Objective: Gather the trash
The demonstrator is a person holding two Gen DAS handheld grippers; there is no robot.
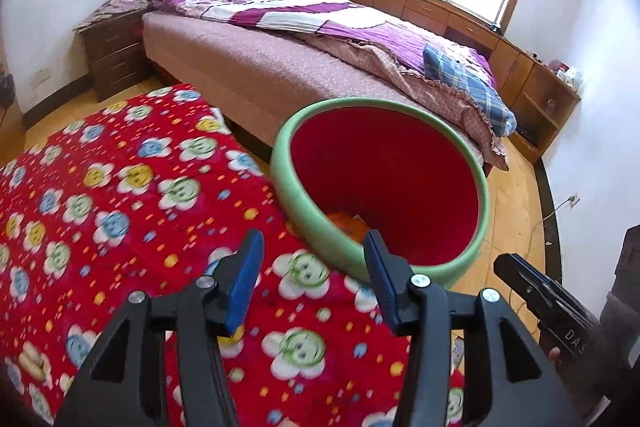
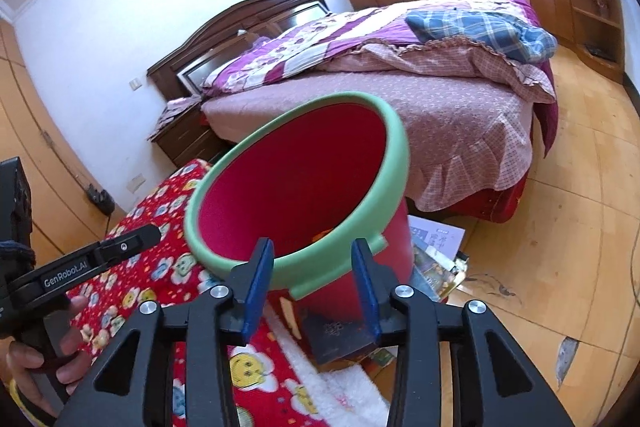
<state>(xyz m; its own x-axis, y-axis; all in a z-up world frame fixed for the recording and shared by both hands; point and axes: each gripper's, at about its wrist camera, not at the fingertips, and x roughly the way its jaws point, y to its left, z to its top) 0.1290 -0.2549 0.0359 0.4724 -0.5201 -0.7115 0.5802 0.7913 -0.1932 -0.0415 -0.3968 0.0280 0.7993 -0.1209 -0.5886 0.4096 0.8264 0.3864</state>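
Note:
A red trash bin with a green rim stands beside a red flowered blanket. Orange trash lies at the bin's bottom. My left gripper is open and empty, hovering over the blanket's edge next to the bin's near rim. My right gripper is open and empty, just in front of the bin's green rim. The bin's red wall shows between its fingers. The left gripper's body shows at the left of the right wrist view.
A bed with purple bedding stands behind the bin. A dark nightstand is at its left. Papers and booklets lie on the wooden floor right of the bin. Wooden cabinets line the window wall.

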